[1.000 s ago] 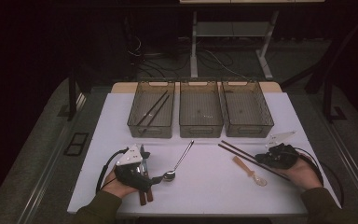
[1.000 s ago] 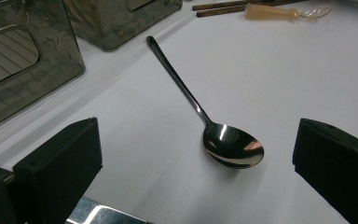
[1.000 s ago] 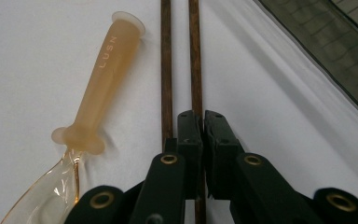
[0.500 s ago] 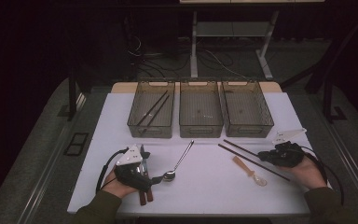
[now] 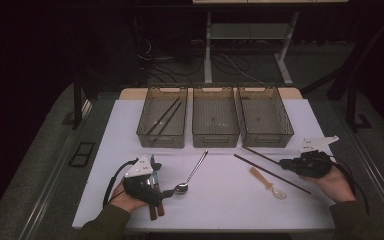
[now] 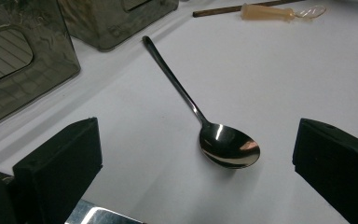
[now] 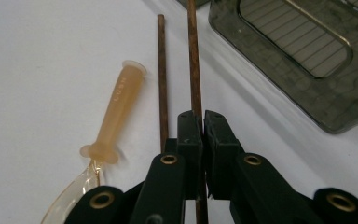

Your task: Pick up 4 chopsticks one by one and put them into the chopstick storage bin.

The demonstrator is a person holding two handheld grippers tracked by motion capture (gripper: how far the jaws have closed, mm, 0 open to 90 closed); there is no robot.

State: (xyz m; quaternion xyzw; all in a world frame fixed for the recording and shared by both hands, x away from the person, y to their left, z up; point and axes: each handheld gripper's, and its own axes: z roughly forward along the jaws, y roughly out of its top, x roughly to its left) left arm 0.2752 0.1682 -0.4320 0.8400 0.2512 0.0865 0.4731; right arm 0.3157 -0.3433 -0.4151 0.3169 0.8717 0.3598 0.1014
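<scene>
- Step in hand: sorting cutlery from the table (image 5: 220, 200) into bins. The right tongs (image 7: 199, 122) are clamped on one brown chopstick (image 7: 193, 60) at its near-right end, beside the near-right corner of the right bin (image 5: 264, 116).
- The held chopstick appears to rest low over the table, not yet carried away; its far end points left and away, toward the bins.
- The second loose chopstick (image 7: 161, 70) lies just beside the held one, apart from the tongs.
- Left tongs (image 6: 191, 154): jaws stand wide and hold nothing. The metal spoon (image 6: 228, 147) lies between them on the table, bowl nearest, handle pointing far toward the bins.
- Next move, as a judgement: lift the held chopstick clear of its neighbour and carry it far-left to the left bin (image 5: 162, 116), which already holds chopsticks. Keep it level so the long end does not strike a bin wall.
- Count, bins: three, in a row at the far side; the middle bin (image 5: 215, 116) and right bin look empty.
- Count, chopsticks: four; two in the left bin, two on the table.
- Count, spoons: two; one metal, one plastic spoon (image 7: 114, 112) with an amber handle, near-right.
</scene>
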